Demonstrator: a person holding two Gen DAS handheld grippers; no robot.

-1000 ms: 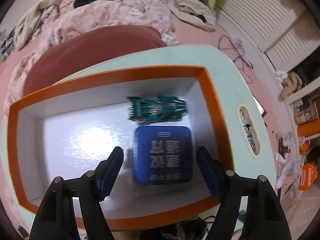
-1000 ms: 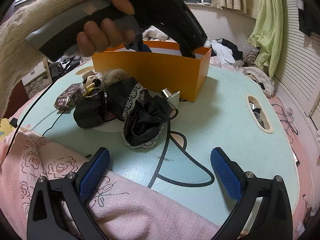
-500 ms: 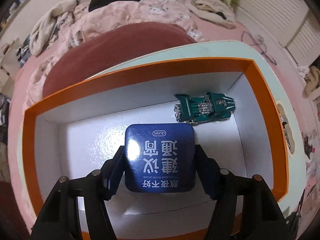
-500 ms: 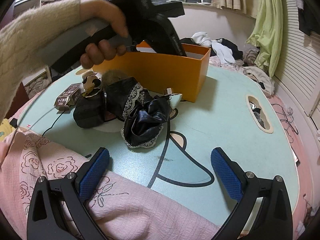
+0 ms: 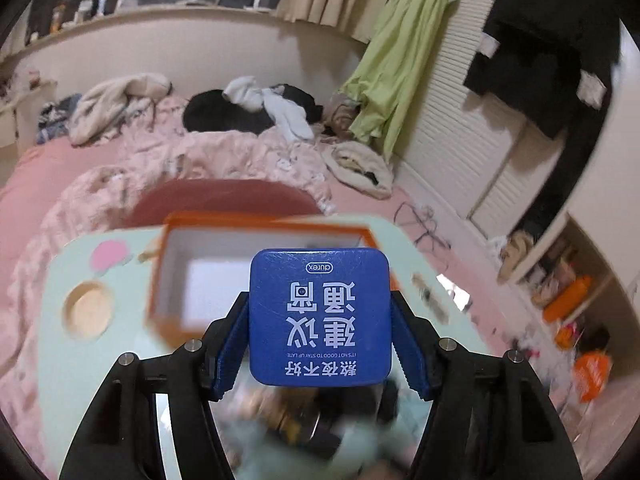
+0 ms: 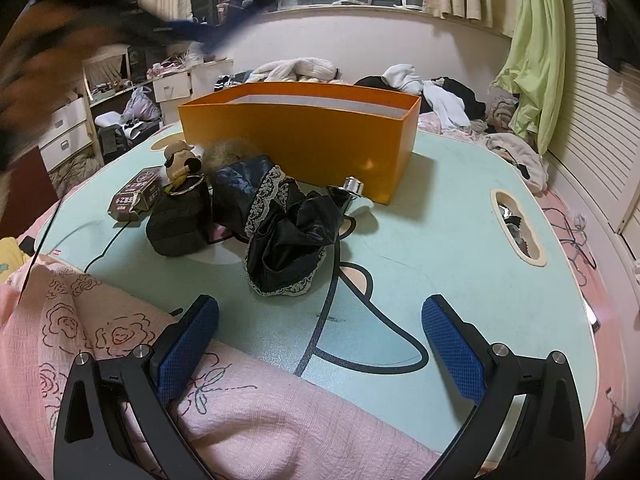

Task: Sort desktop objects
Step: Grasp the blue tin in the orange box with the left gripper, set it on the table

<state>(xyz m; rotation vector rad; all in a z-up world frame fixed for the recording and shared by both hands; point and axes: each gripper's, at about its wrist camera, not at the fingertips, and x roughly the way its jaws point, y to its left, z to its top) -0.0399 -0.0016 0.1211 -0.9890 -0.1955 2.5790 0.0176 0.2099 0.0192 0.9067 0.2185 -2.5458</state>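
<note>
Left wrist, blue tin (image 5: pixel 320 316) flat-faced, lettering inverted

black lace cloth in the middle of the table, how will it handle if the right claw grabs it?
Likely floppy: the black lace cloth lies crumpled in folds, so it should drape and sag from a pinch. Probably light for its bulk. Its shiny surface may slip between pads. It touches the dark pouch beside it, so a pull might drag that along.

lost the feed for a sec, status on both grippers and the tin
Left gripper shut on blue tin, above the orange box. Right gripper open, empty. Nothing blocking.
</note>
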